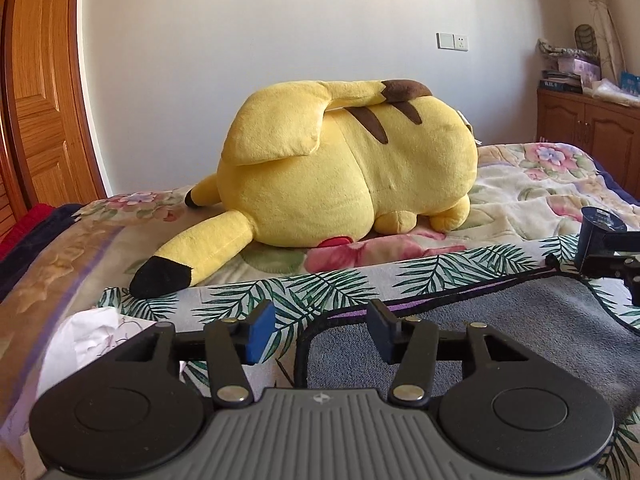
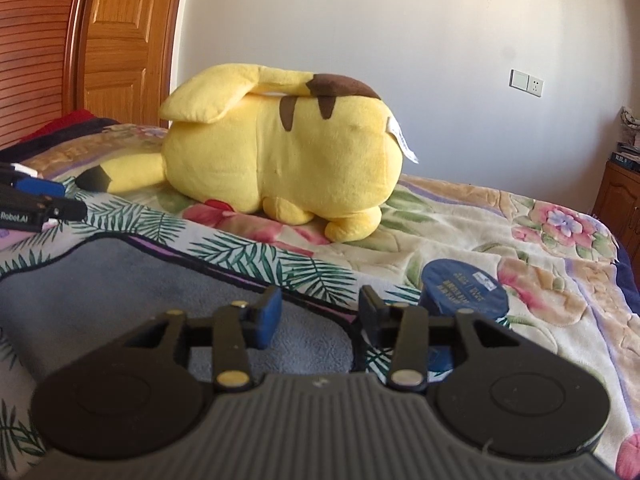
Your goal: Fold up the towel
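A grey towel with a dark edge (image 1: pixel 520 320) lies flat on a palm-leaf cloth (image 1: pixel 280 292) on the bed. My left gripper (image 1: pixel 322 330) is open and empty, just over the towel's far left corner. In the right wrist view the towel (image 2: pixel 100 288) lies at lower left, and my right gripper (image 2: pixel 320 316) is open and empty over its far right corner. Each gripper shows in the other's view: the right one at the right edge (image 1: pixel 600 240), the left one at the left edge (image 2: pixel 36 204).
A large yellow plush toy (image 1: pixel 344 168) lies on the floral blanket (image 2: pixel 520 248) beyond the towel. A round dark blue tub (image 2: pixel 464 288) sits just right of the right gripper. White crumpled paper (image 1: pixel 88 332) lies at left. A wooden door (image 1: pixel 40 80) and cabinet (image 1: pixel 588 124) stand behind.
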